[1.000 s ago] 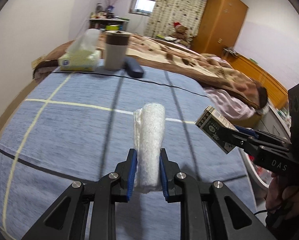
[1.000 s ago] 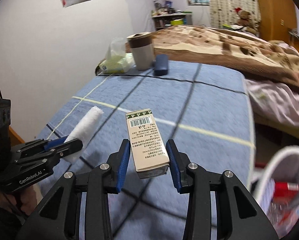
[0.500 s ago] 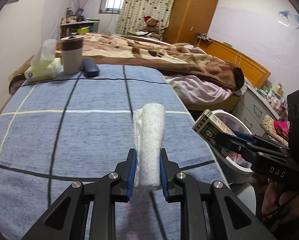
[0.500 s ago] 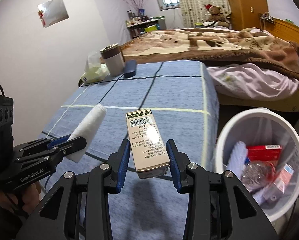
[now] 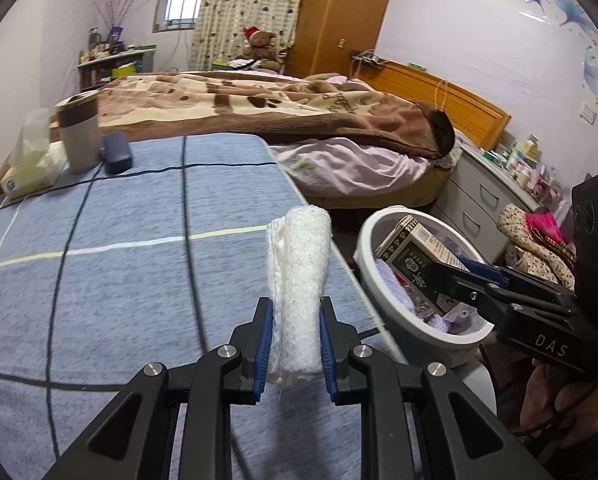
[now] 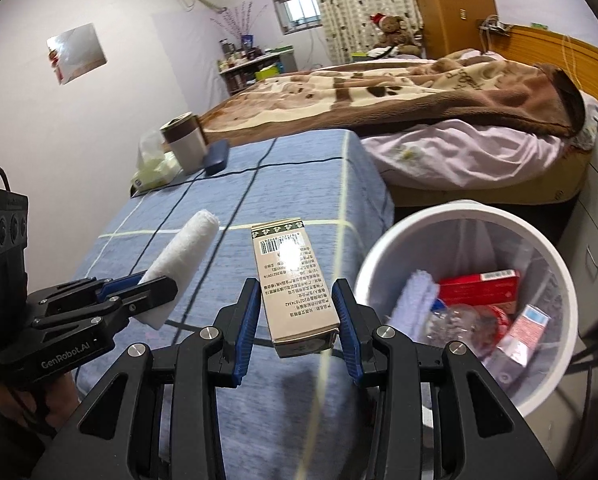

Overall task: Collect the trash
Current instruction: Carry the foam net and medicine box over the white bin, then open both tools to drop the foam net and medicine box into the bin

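The bed [image 5: 259, 100], under a brown patterned blanket [image 6: 379, 92], fills the upper middle of both views. Below it, the counter [image 5: 119, 240], draped in a blue cloth with dark and pale grid lines, takes up the left and centre. A white waste bin [image 6: 383, 276] stands just off the counter's right edge, lower right in the right wrist view; it already contains a red box [image 6: 479, 288], a clear plastic bottle [image 6: 463, 320], a pale cloth and a small pink-and-white carton. At the counter's far end, upper left, stand a tissue pack [image 5: 31, 168], a grey cup with a brown band [image 5: 79, 136] and a dark blue case [image 5: 117, 154], close together. Right hand-held gripper [image 6: 297, 312]: jaws partly open and clamped on a beige carton [image 6: 295, 288] with printed text and a barcode; in the left wrist view the carton sits in front of the bin's mouth. Left hand-held gripper [image 5: 297, 340]: jaws close together, pinching a rolled white paper towel [image 5: 299, 272], positioned over the counter's right edge, left of the bin.
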Available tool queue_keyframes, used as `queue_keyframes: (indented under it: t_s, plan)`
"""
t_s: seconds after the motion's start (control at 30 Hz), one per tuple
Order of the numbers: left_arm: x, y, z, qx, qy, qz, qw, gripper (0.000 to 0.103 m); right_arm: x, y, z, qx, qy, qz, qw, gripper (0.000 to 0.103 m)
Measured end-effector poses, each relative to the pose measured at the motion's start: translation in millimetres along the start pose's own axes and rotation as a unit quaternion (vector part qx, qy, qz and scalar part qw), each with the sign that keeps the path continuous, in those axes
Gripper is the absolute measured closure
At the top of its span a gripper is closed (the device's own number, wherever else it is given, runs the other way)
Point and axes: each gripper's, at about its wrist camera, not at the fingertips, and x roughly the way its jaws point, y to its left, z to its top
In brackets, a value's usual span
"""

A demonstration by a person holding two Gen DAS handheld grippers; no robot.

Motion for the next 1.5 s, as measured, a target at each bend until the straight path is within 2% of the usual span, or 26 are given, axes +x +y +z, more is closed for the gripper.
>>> queue_keyframes:
  t_s: [0.47,0.7,1.27,1.5]
  plan:
    - [46.8,-61.5,19.1,0.047,0.027,-0.046,0.9975,0.081,-18.8,-58.4,-10.4,0.061,-0.014,-0.055,0.997,0.064]
    - [64.2,-88.0,24.6,0.065,0.034,-0.064,0.9952,0.081,-24.4,-76.1,-13.5,0.077,-0.015,-0.069,0.995,0.064]
    - [86.8,-115.4,32.3,0.076,0.047,-0.098,0.9912,0.080,-33.5,-99.6,-20.2,0.105,-0.018,-0.097,0.990,0.064]
    - [100.7,-117.4,27.2,0.075,0.065,-0.097,0.9903,0.080,-28.5,-106.0,-21.3,0.112,-0.011,-0.098,0.989,0.064]
